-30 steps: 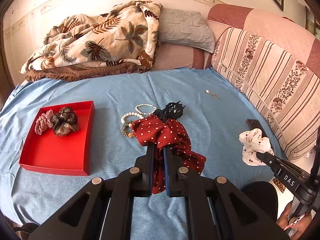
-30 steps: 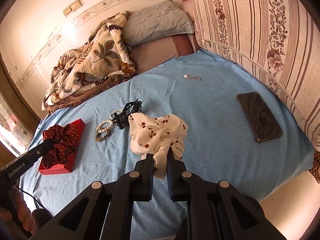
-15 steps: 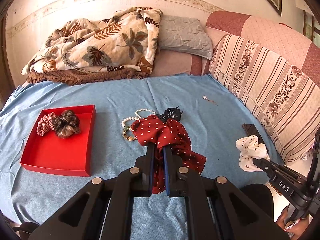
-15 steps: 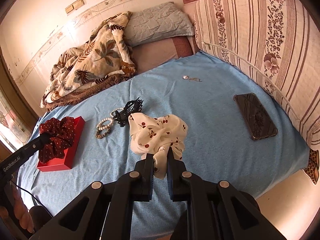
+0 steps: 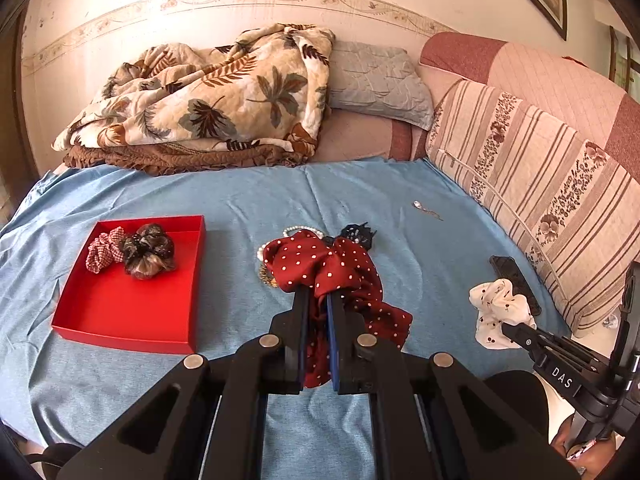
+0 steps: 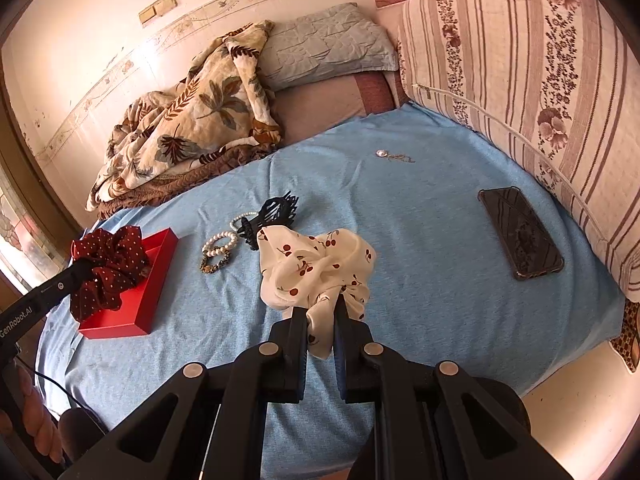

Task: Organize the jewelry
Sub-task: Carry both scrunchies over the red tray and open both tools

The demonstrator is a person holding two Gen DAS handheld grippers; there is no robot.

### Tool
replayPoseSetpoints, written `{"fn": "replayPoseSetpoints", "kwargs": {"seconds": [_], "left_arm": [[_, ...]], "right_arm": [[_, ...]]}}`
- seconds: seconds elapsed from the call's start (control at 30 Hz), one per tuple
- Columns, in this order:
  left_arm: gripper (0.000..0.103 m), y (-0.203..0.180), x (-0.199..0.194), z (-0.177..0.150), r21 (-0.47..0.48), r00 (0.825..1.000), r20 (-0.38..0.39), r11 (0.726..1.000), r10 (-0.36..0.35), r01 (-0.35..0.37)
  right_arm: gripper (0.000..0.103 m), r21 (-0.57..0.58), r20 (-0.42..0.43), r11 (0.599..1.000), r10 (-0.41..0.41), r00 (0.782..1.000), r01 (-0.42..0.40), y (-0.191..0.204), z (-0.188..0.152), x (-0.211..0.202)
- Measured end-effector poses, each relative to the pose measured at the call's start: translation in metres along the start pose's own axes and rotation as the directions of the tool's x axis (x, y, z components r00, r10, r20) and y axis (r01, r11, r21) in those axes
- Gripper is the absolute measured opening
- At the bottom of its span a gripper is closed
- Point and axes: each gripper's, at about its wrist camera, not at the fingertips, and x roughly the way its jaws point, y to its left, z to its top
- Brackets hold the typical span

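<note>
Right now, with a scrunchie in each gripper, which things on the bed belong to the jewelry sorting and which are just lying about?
Part of the job:
red dotted scrunchie in the left gripper
cherry-print scrunchie in the right gripper
red tray, two scrunchies inside
pearl bracelets
black claw clip
small pendant

Lying about:
phone
leaf-print quilt
grey pillow

The bed sheet (image 5: 200, 392) is matt blue cloth with a fine weave. The red box (image 5: 120, 320) looks like smooth matt cardboard. The dotted scrunchie (image 5: 320, 264) is soft, slightly shiny cloth. The phone (image 6: 520, 232) is glossy.
</note>
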Motion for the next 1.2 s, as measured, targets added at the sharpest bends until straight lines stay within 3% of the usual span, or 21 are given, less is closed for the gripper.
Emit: {"fn": "replayPoseSetpoints", "kwargs": {"seconds": [0.13, 0.33, 0.43, 0.6, 0.73, 0.87, 1.03, 1.13, 1.2], "left_arm": [[0.008, 0.022, -0.001, -0.001, -0.036, 0.999, 0.004, 0.999, 0.034, -0.033], [0.008, 0.080, -0.004, -0.005, -0.105, 0.990, 0.004, 0.985, 0.139, -0.138], [0.008, 0.121, -0.013, -0.004, -0.136, 0.974, 0.030, 0.966, 0.226, -0.220], [0.008, 0.197, -0.008, -0.004, -0.226, 0.949, -0.007, 0.924, 0.314, -0.307], [0.008, 0.260, 0.016, -0.007, -0.350, 0.949, -0.069, 0.884, 0.306, -0.310], [0.008, 0.301, 0.048, -0.013, -0.436, 0.957, -0.114, 0.852, 0.267, -0.290], [0.008, 0.320, 0.084, -0.021, -0.417, 0.938, -0.168, 0.840, 0.303, -0.346], [0.008, 0.328, 0.100, -0.022, -0.394, 0.930, -0.186, 0.843, 0.317, -0.366], [0.008, 0.334, 0.109, -0.020, -0.380, 0.928, -0.199, 0.848, 0.315, -0.369]], "right_arm": [[0.012, -0.029, -0.017, 1.000, 0.012, 1.000, -0.012, 0.014, -0.001, 0.007], [0.012, -0.111, -0.074, 0.992, 0.048, 0.996, -0.056, 0.051, 0.005, 0.028], [0.012, -0.142, -0.102, 0.981, 0.116, 0.988, -0.130, 0.081, 0.019, 0.044], [0.012, -0.217, -0.144, 0.943, 0.224, 0.964, -0.252, 0.151, 0.039, 0.072], [0.012, -0.267, -0.196, 0.902, 0.294, 0.935, -0.340, 0.211, 0.044, 0.099], [0.012, -0.299, -0.260, 0.874, 0.312, 0.914, -0.384, 0.255, 0.038, 0.128], [0.012, -0.300, -0.367, 0.853, 0.310, 0.877, -0.427, 0.297, 0.021, 0.174], [0.012, -0.300, -0.432, 0.839, 0.304, 0.849, -0.453, 0.318, 0.007, 0.201], [0.012, -0.320, -0.461, 0.832, 0.281, 0.842, -0.453, 0.333, -0.002, 0.218]]}}
